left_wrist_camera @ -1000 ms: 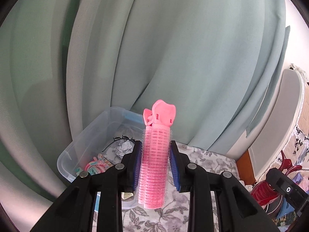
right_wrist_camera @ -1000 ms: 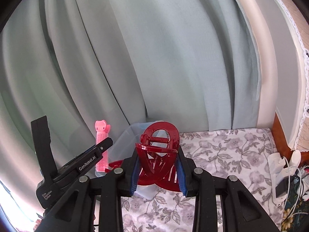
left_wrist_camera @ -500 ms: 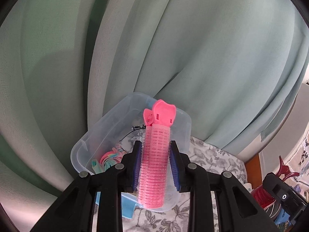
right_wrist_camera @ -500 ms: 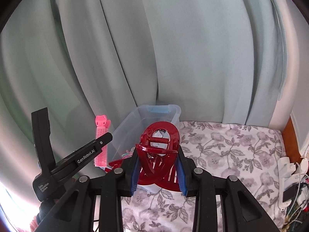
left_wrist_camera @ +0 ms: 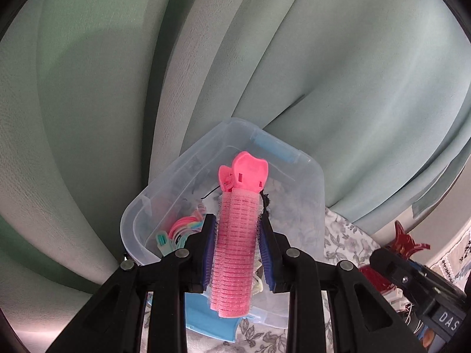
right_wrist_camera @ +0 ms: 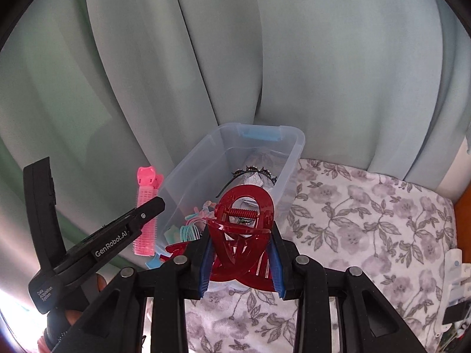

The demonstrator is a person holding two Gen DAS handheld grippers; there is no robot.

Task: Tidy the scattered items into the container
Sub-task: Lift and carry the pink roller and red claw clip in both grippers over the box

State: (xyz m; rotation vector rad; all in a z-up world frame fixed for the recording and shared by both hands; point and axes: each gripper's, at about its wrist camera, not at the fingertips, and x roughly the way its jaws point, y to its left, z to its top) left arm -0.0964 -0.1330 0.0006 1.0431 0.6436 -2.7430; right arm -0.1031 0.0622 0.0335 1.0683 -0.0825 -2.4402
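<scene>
Container [right_wrist_camera: 290, 158] of clear plastic sits at the centre of the right wrist view, on a flowered cloth [right_wrist_camera: 368, 220], with its far end against a pale green curtain [right_wrist_camera: 323, 58]; a blue latch [right_wrist_camera: 260, 133] is on its far rim; inside lie a black headband [right_wrist_camera: 253, 172] toward the far end and coloured hair ties [right_wrist_camera: 192, 225] toward the near end. In the lower centre of the same view the right gripper [right_wrist_camera: 241, 254] is clenched on a dark red claw clip [right_wrist_camera: 241, 226], blue pads pressing both its sides, the spring end pointing up; the clip hangs over the near edge of the container. At the lower left of this view the left gripper [right_wrist_camera: 146, 217] is seen from the side, holding a pink hair roller [right_wrist_camera: 146, 206] just beside the container's left wall. In the left wrist view the left gripper [left_wrist_camera: 237, 253] grasps the roller [left_wrist_camera: 235, 244] upright between its blue pads, the pink clip end on top; the container [left_wrist_camera: 312, 182] lies behind and below it, and a blue flat piece [left_wrist_camera: 206, 320] lies against its near end; whether it is the lid I cannot tell.
</scene>
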